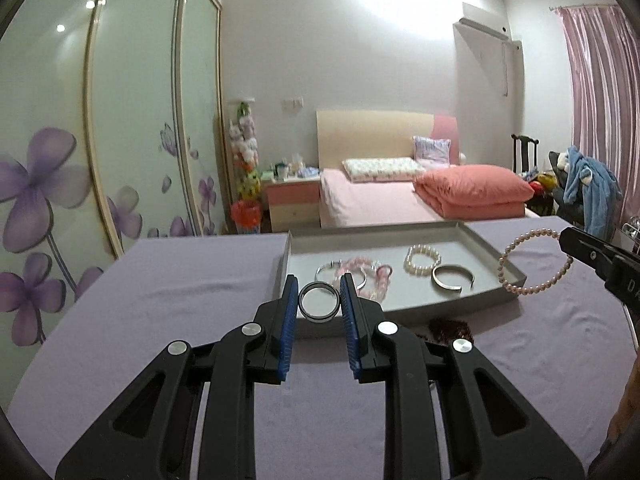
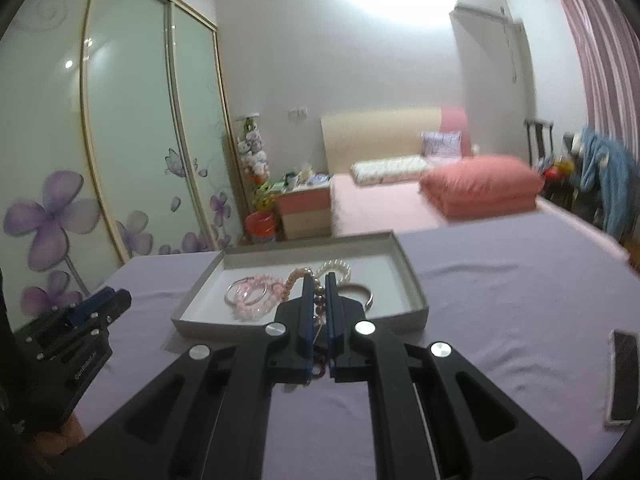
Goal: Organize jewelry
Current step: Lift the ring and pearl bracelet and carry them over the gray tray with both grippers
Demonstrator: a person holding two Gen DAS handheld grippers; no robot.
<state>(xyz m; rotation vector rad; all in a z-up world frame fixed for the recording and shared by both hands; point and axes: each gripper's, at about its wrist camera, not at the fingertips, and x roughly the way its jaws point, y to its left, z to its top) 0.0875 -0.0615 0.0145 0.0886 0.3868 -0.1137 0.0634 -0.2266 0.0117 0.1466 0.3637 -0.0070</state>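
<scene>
Above a lilac-covered table (image 1: 180, 300), the left gripper (image 1: 319, 300) clamps a dark metal ring (image 1: 319, 303) between its blue pads, held upright just short of a shallow grey tray (image 1: 504, 258). Its right-hand counterpart, the right gripper (image 2: 319, 280), is closed on a pink pearl bracelet (image 1: 534, 262), which dangles beside the tray's right wall. Inside the tray lie a white pearl bracelet (image 1: 423, 259), a silver cuff bangle (image 1: 452, 278) and pink bead bracelets (image 1: 366, 276).

Home bedroom, pink bed (image 1: 380, 200) with pillows, flowered sliding wardrobe (image 1: 120, 120), pink curtains (image 1: 600, 100)
</scene>
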